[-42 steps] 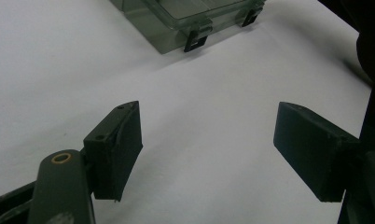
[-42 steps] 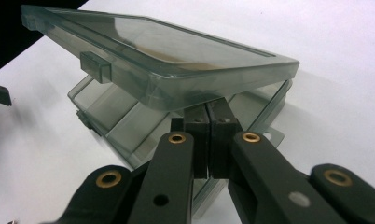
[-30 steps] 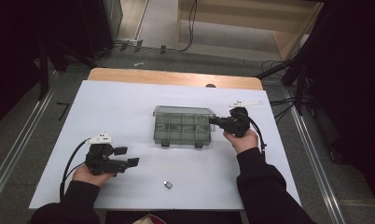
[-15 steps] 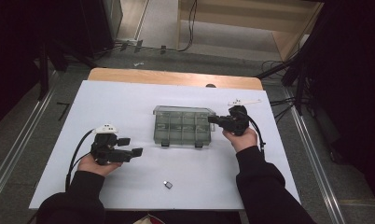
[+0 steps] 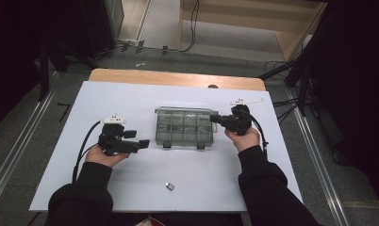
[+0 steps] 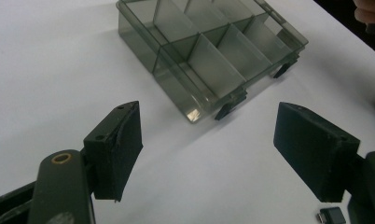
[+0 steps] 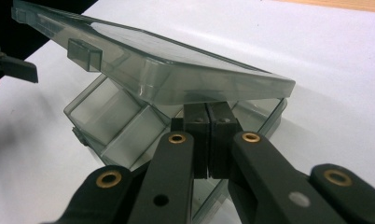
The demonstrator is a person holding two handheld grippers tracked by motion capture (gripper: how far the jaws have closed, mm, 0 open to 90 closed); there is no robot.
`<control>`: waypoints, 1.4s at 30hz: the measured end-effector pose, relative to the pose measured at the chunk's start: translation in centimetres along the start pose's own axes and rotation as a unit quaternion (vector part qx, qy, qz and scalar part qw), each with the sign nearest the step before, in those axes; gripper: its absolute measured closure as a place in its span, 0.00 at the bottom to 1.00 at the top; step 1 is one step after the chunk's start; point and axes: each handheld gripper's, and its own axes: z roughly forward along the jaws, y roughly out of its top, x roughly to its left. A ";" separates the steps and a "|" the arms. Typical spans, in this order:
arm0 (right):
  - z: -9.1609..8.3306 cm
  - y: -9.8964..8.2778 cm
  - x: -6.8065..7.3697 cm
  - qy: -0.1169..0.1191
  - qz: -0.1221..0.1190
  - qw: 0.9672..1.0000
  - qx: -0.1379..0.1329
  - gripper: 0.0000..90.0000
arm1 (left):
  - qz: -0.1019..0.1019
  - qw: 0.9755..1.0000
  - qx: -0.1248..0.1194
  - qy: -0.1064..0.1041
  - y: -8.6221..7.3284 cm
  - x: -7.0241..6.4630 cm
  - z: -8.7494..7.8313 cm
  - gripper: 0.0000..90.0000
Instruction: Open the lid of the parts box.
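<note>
A compartment box (image 5: 184, 128) sits near the middle of a table (image 5: 60, 179), its lid (image 7: 176, 70) raised at a slant above the compartments. To the left of the box, close to its near-left corner, the left gripper (image 5: 133, 141) is held with its jaws wide apart and pointing toward the box, while the right gripper (image 5: 215, 120) is at the box's right end, its closed jaws tucked under the raised lid's edge. A small clip (image 5: 168, 186) lies on the table in front of the box, toward the person, and a small white part (image 5: 246, 100) lies behind the box to its right.
</note>
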 end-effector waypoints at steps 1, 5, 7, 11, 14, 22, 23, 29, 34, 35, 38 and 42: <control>0.0 0.0 0.0 0.000 0.000 1.000 0.000 0.96 | 0.000 1.000 0.001 0.001 0.2 0.0 0.1 0.27; 0.1 0.1 0.0 -0.001 0.000 1.000 -0.001 0.96 | 0.003 1.000 0.003 0.006 0.8 0.1 0.5 0.27; 0.1 0.1 0.0 0.000 0.000 1.000 -0.001 0.96 | 0.003 1.000 0.003 0.007 1.1 0.1 0.7 0.27; 0.1 0.2 0.0 0.000 0.001 1.000 -0.002 0.96 | 0.003 1.000 0.003 0.010 1.7 0.2 1.0 0.27; 0.1 0.2 0.0 0.000 0.000 1.000 -0.002 0.96 | 0.003 1.000 0.002 0.010 2.1 0.3 1.3 0.27; 0.2 0.3 0.0 0.002 -0.001 1.000 -0.003 0.96 | 0.003 1.000 0.004 0.022 3.0 0.5 1.9 0.27; 0.2 0.3 0.0 0.002 -0.001 1.000 -0.003 0.96 | 0.004 1.000 0.004 0.022 3.1 0.6 2.0 0.27; 0.3 0.4 0.1 0.001 -0.004 1.000 -0.003 0.96 | 0.004 1.000 0.005 0.024 4.0 0.6 2.7 0.27; 0.3 0.4 0.1 0.000 -0.003 1.000 -0.004 0.96 | 0.001 1.000 0.005 0.028 4.6 0.8 3.3 0.29; 0.3 0.4 0.1 0.000 -0.003 1.000 -0.004 0.96 | 0.001 1.000 0.003 0.030 4.7 0.8 3.4 0.30; 0.3 0.4 0.1 0.000 -0.003 1.000 -0.004 0.96 | -0.001 1.000 -0.001 0.030 5.0 1.0 3.6 0.30; 0.3 0.4 0.1 0.000 -0.004 1.000 -0.004 0.96 | -0.005 1.000 0.002 0.029 5.3 1.2 3.9 0.30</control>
